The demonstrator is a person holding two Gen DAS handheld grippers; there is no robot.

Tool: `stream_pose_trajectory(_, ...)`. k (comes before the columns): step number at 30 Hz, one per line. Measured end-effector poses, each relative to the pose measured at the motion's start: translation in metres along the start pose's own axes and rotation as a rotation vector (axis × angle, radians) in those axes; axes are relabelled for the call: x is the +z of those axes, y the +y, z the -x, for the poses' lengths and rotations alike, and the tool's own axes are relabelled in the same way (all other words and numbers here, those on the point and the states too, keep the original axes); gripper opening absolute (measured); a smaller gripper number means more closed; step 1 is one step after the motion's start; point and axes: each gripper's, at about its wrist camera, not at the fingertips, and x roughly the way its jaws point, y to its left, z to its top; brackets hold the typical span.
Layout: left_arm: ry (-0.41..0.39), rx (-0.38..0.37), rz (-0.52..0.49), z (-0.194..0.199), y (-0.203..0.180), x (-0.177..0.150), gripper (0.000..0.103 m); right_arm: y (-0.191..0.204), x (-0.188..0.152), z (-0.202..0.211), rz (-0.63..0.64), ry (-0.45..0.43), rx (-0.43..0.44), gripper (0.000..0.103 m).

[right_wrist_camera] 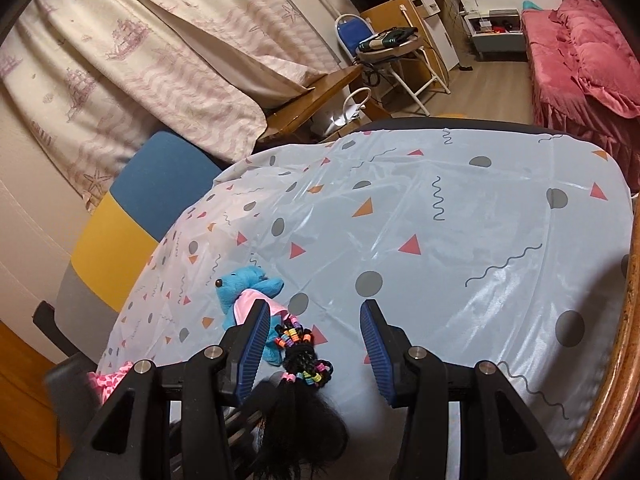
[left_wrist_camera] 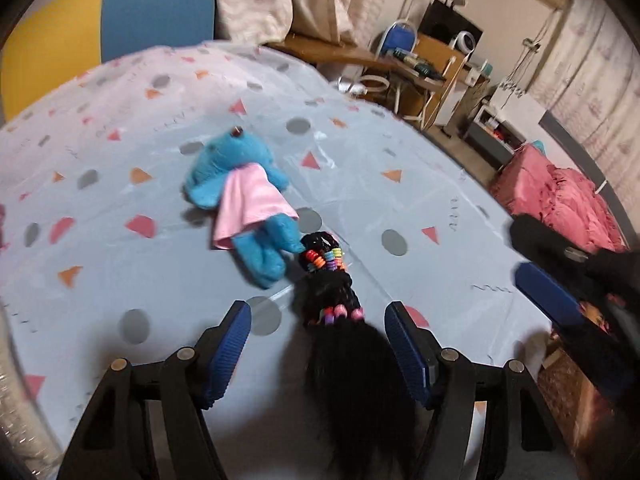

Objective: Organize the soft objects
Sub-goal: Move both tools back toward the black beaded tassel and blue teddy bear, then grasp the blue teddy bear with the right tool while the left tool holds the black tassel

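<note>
A blue plush toy in a pink dress point(left_wrist_camera: 244, 196) lies on the patterned tablecloth point(left_wrist_camera: 120, 208). A black braided hairpiece with coloured beads point(left_wrist_camera: 332, 280) lies just in front of it, touching the toy's foot. My left gripper point(left_wrist_camera: 318, 320) is open, its fingers on either side of the hairpiece's loose end. My right gripper point(right_wrist_camera: 312, 320) is open above the table; the hairpiece point(right_wrist_camera: 304, 360) and the toy point(right_wrist_camera: 248, 288) lie below its left finger. The right gripper also shows at the right edge of the left wrist view point(left_wrist_camera: 548, 276).
A blue, yellow and grey chair point(right_wrist_camera: 132, 216) stands at the table's far side. A pink patterned cloth point(right_wrist_camera: 108, 380) lies at the table's left edge. A red bed point(right_wrist_camera: 580, 60), a desk and a folding chair point(right_wrist_camera: 352, 32) stand beyond. The wooden table rim point(right_wrist_camera: 624, 360) shows at right.
</note>
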Motion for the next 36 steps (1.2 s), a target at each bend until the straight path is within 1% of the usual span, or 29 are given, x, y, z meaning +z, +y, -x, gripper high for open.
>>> stream_pose_trajectory(1,0.014,-0.003,0.003,-0.007,-0.001,0.001,0.068,0.000,0.000,-0.001,-0.002,0.003,0.002,0.048)
stream_pose_trajectory(2,0.035,-0.002,0.001,-0.018,-0.004,0.002,0.062,-0.001,0.000,-0.002,-0.006,0.010,0.003,0.048)
stream_pose_trajectory(4,0.067,0.003,-0.002,-0.032,-0.005,0.000,0.043,-0.002,0.000,-0.005,-0.012,0.025,0.008,0.048)
stream_pose_trajectory(5,0.092,-0.003,-0.016,-0.040,-0.007,-0.002,0.035,-0.001,-0.001,-0.007,-0.011,0.038,0.010,0.048)
stream_pose_trajectory(6,0.090,0.015,-0.030,-0.042,-0.008,-0.007,0.033,-0.002,-0.002,-0.008,-0.010,0.041,0.012,0.048)
stream_pose_trajectory(8,0.052,0.025,-0.048,-0.033,-0.005,-0.017,0.031,-0.001,-0.002,-0.008,-0.010,0.046,0.021,0.048)
stream_pose_trajectory(10,0.026,0.056,-0.067,-0.022,0.001,-0.030,0.031,-0.001,-0.003,-0.010,-0.008,0.058,0.031,0.048)
stream_pose_trajectory(11,0.010,0.076,-0.069,-0.011,0.008,-0.042,0.032,0.000,-0.004,-0.010,-0.004,0.066,0.034,0.048)
stream_pose_trajectory(13,-0.006,0.086,-0.059,0.002,0.022,-0.061,0.032,0.002,-0.006,-0.013,0.007,0.082,0.033,0.047)
stream_pose_trajectory(16,-0.035,0.124,-0.053,0.029,0.043,-0.094,0.032,0.008,-0.010,-0.019,0.041,0.123,0.033,0.047)
stream_pose_trajectory(18,-0.058,0.154,-0.043,0.049,0.059,-0.121,0.032,0.015,-0.015,-0.026,0.073,0.164,0.035,0.047)
stream_pose_trajectory(20,-0.057,0.167,0.009,0.065,0.076,-0.144,0.031,0.025,-0.024,-0.035,0.119,0.227,0.038,0.047)
stream_pose_trajectory(21,-0.067,0.167,0.021,0.072,0.082,-0.153,0.031,0.029,-0.029,-0.039,0.141,0.262,0.040,0.047)
stream_pose_trajectory(24,-0.095,0.205,0.024,0.090,0.093,-0.177,0.031,0.044,-0.043,-0.053,0.204,0.357,0.052,0.047)
stream_pose_trajectory(26,-0.108,0.212,0.031,0.094,0.095,-0.183,0.031,0.065,-0.045,-0.065,0.271,0.396,0.058,0.047)
stream_pose_trajectory(27,-0.112,0.210,0.034,0.094,0.096,-0.183,0.031,0.074,-0.044,-0.069,0.302,0.397,0.062,0.047)
stream_pose_trajectory(29,-0.120,0.205,0.041,0.094,0.097,-0.184,0.031,0.098,-0.040,-0.087,0.388,0.380,0.034,0.047)
stream_pose_trajectory(30,-0.123,0.203,0.045,0.092,0.097,-0.184,0.032,0.109,-0.037,-0.100,0.429,0.380,0.012,0.049)
stream_pose_trajectory(31,-0.128,0.198,0.049,0.093,0.098,-0.185,0.032,0.115,-0.036,-0.109,0.453,0.383,-0.005,0.057)
stream_pose_trajectory(32,-0.131,0.193,0.053,0.093,0.097,-0.186,0.032,0.123,-0.034,-0.126,0.489,0.386,-0.042,0.062)
stream_pose_trajectory(33,-0.136,0.186,0.059,0.094,0.098,-0.187,0.032,0.127,-0.033,-0.135,0.503,0.389,-0.058,0.065)
stream_pose_trajectory(36,-0.149,0.176,0.069,0.097,0.101,-0.191,0.032,0.135,-0.029,-0.167,0.537,0.401,-0.117,0.065)
